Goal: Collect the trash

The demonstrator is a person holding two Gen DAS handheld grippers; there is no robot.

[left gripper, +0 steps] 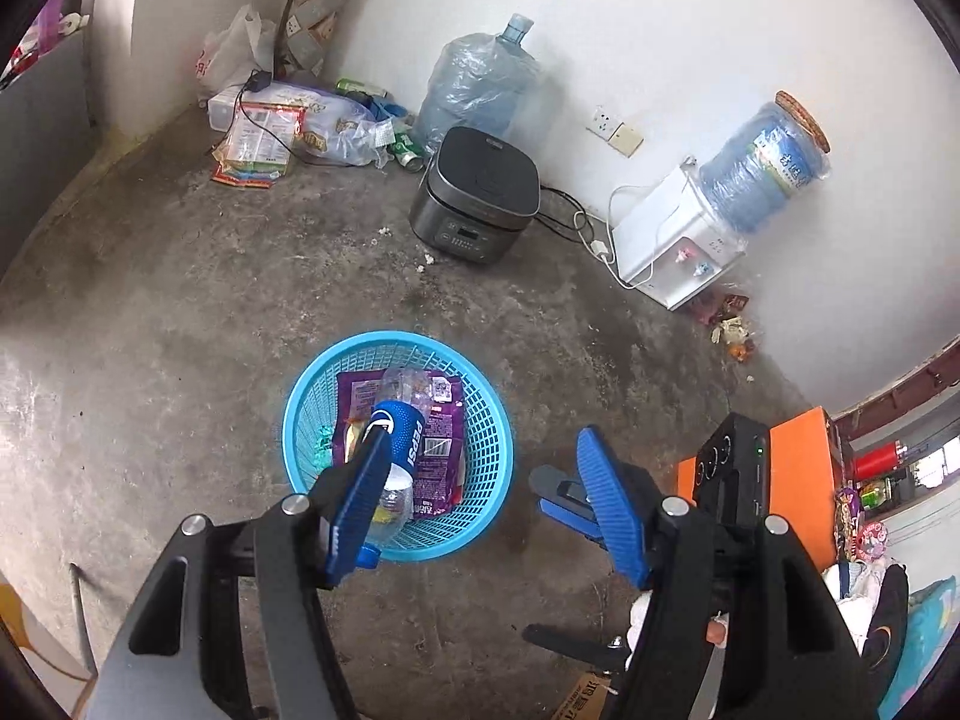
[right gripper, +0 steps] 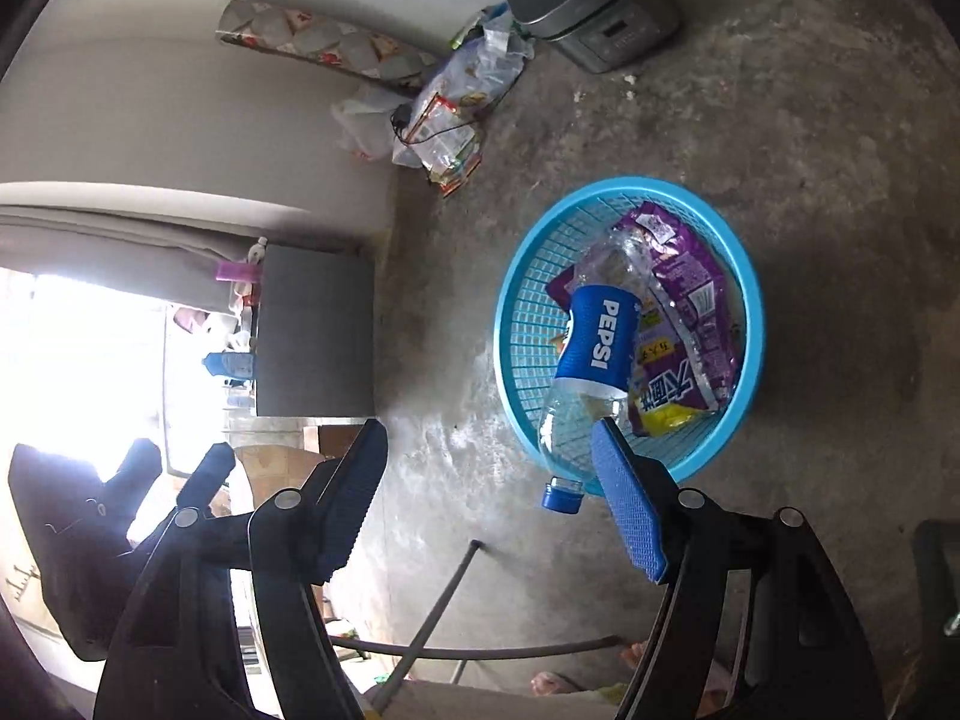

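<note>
A round blue mesh basket (left gripper: pixel 396 337) (right gripper: pixel 624 183) stands on the concrete floor. Inside it lies a crushed clear Pepsi bottle (left gripper: pixel 401 429) (right gripper: pixel 597 333) on top of a purple snack wrapper (left gripper: pixel 443 459) (right gripper: pixel 690 282). In the right wrist view the bottle's blue cap (right gripper: pixel 561 493) pokes out over the near rim. My left gripper (left gripper: pixel 480 435) hangs open above the basket's near edge with nothing between its pads; its left finger (left gripper: pixel 360 498) overlaps the bottle in the picture. My right gripper (right gripper: pixel 489 426) is open and empty, just left of the basket.
Against the far wall are a dark rice cooker (left gripper: pixel 477 195), a white water dispenser (left gripper: pixel 678 246) and a large empty water jug (left gripper: pixel 480 84). Bags and wrappers are piled in the corner (left gripper: pixel 282 126). More wrappers (left gripper: pixel 729 324) lie beside the dispenser. Thin metal rods (right gripper: pixel 444 600) cross below.
</note>
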